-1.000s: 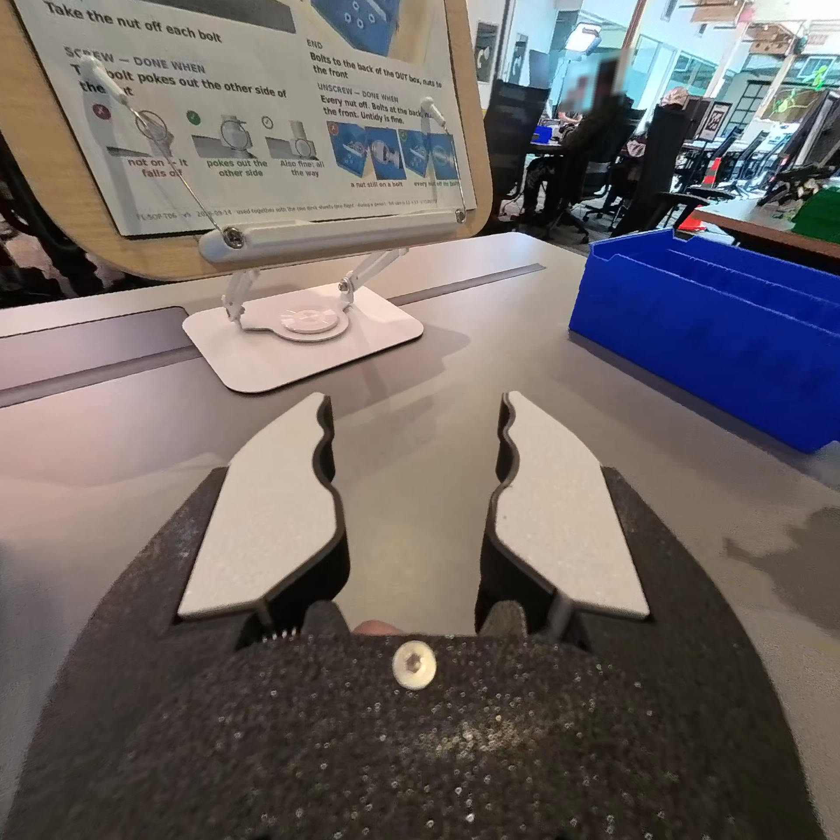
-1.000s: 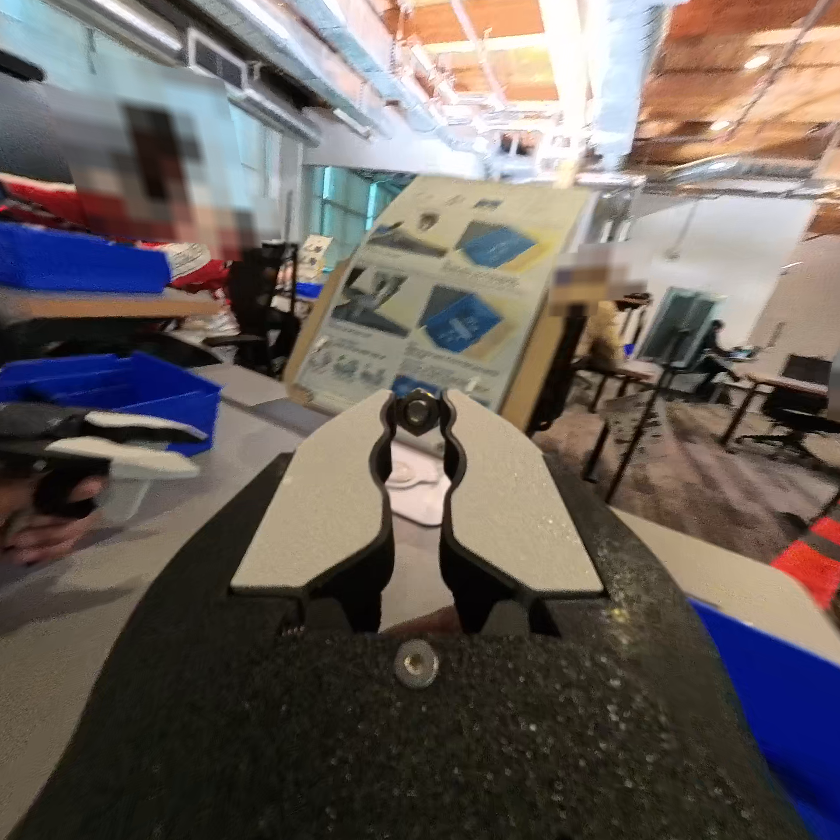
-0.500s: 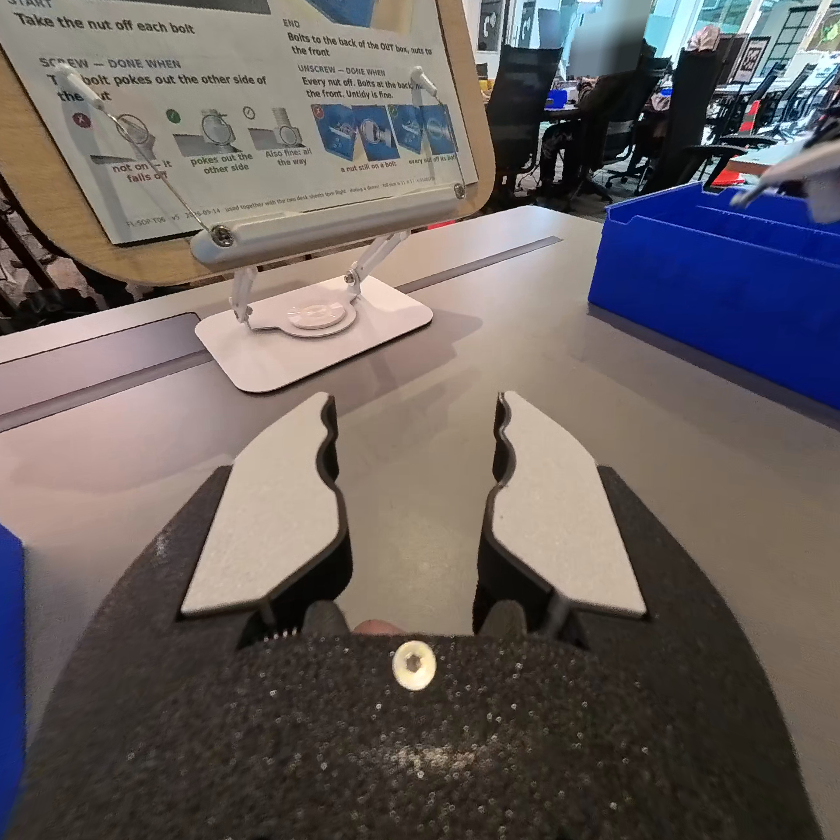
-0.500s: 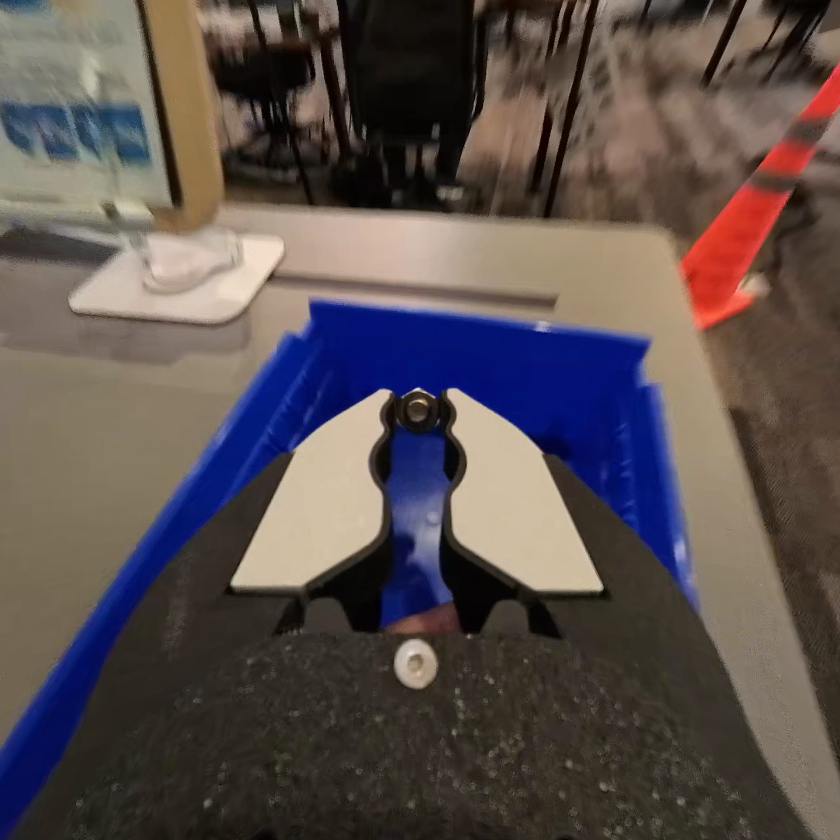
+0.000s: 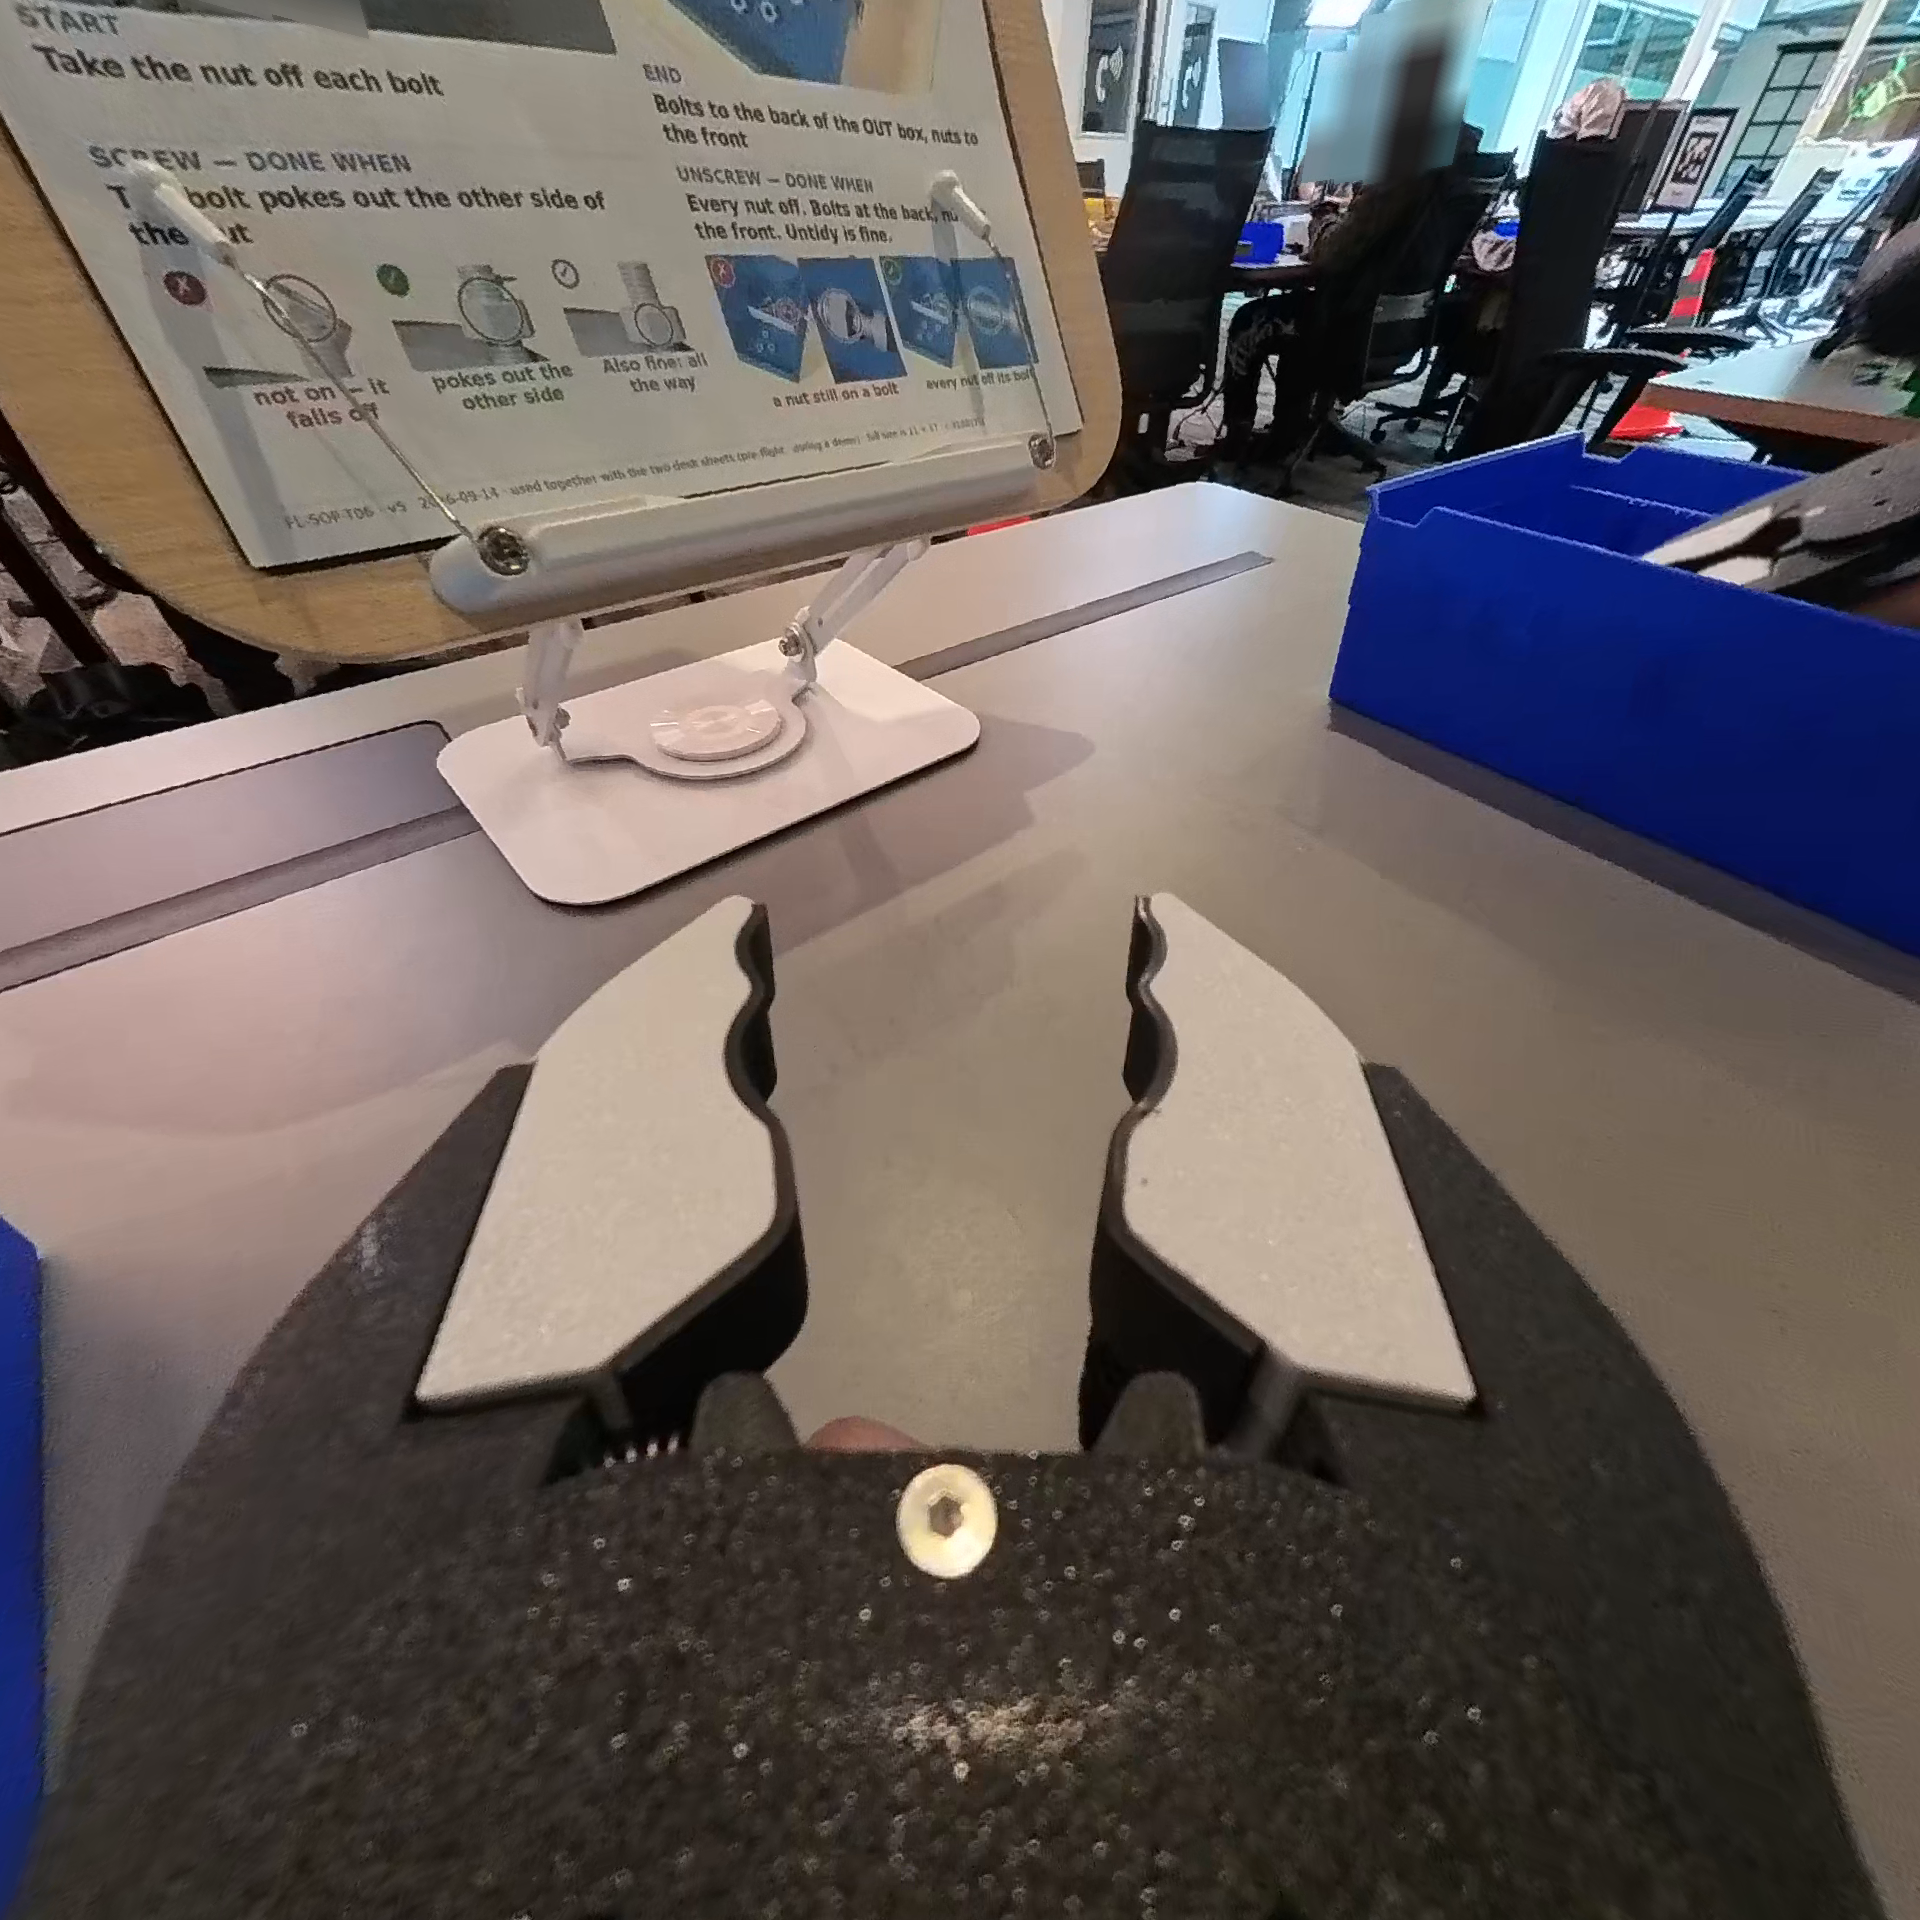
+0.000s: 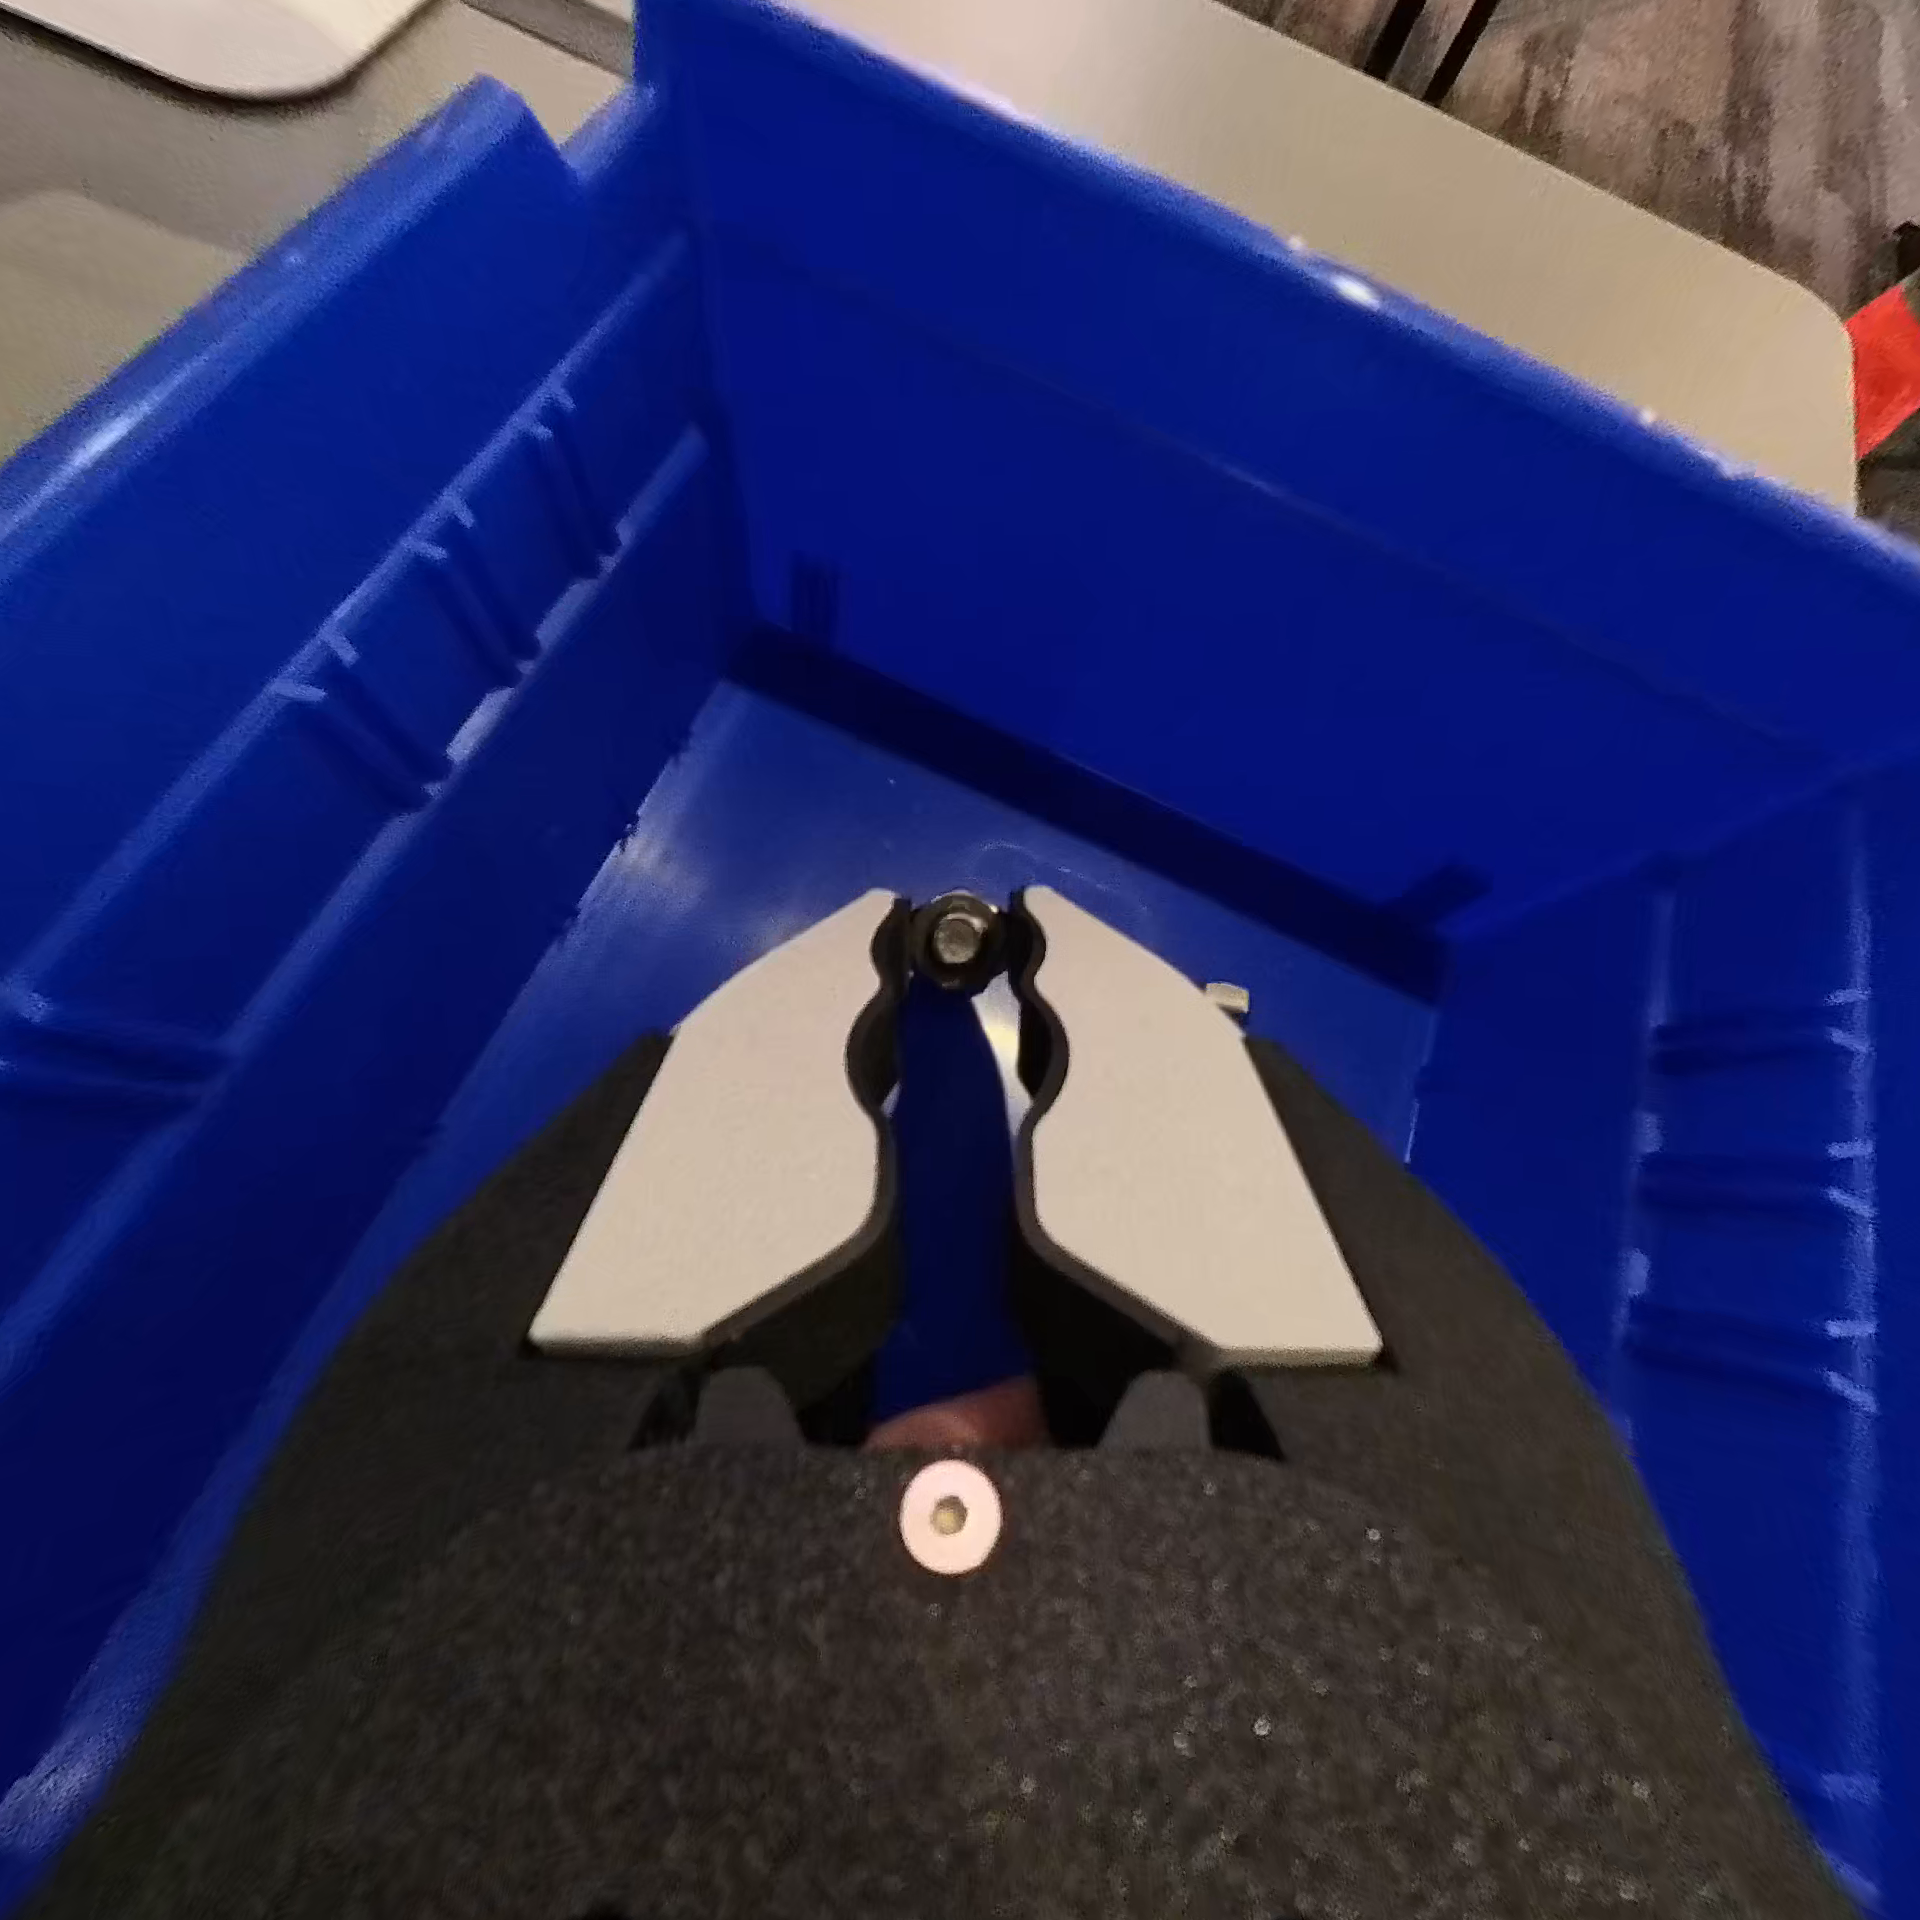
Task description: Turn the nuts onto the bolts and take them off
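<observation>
My right gripper is shut on a small dark bolt, seen end-on with a silver centre. It holds the bolt low inside a blue bin, near the far wall. I cannot tell whether a nut is on the bolt. A small silver piece lies on the bin floor just right of the fingers. My left gripper is open and empty above the grey table. In the left wrist view the right gripper reaches into the blue bin at the right.
An instruction board on a white stand stands ahead of the left gripper. The edge of another blue bin shows at the far left. Office chairs, desks and a seated person are beyond the table. Some 45 centimetres of space lies between my two pairs of fingers.
My right gripper swung from facing the board down into the blue bin, still holding the bolt, and is now deeper near the floor. The left gripper barely moved and stayed open.
</observation>
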Tool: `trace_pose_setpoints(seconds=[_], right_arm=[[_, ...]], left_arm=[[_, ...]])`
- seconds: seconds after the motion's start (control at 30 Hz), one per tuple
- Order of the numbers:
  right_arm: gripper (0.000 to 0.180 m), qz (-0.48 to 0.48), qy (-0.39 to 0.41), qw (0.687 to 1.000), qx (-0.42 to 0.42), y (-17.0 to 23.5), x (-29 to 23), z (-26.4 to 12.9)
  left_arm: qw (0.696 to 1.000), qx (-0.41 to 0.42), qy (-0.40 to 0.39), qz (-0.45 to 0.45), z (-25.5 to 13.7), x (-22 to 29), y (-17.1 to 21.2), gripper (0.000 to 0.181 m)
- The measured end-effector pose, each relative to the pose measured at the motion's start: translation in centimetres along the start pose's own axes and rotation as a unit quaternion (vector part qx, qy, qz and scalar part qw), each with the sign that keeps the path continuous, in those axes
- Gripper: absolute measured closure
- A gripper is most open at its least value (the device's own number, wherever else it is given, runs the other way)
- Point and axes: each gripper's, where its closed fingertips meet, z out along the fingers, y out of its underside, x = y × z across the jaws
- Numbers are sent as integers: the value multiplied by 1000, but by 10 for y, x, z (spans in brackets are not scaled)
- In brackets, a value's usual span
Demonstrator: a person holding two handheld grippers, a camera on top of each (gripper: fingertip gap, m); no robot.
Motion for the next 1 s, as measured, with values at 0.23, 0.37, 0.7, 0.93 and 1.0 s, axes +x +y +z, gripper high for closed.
trace_pose_setpoints(seconds=[0.23, 0.37, 0.7, 0.93, 1.0], right_arm=[[161, 88, -25, 995, -35, 16, 6, -10], [161, 108, -47, 990, -77, 35, 5, -14], [159, 108, -30, 990, -89, 38, 5, -9], [134, 105, 70, 991, 48, -28, 29, -60], [134, 90, 72, 983, 140, -74, 12, -95]], left_arm=[[1000, -1, -4, -1, -1, -4, 0, 116], [1000, -1, -4, -3, -1, -4, 0, 116], [1000, -9, 2, 16, 1, 3, 4, 117], [1000, -16, 3, 15, 0, 2, 4, 117], [1000, -16, 4, 17, 0, 3, 4, 117]])
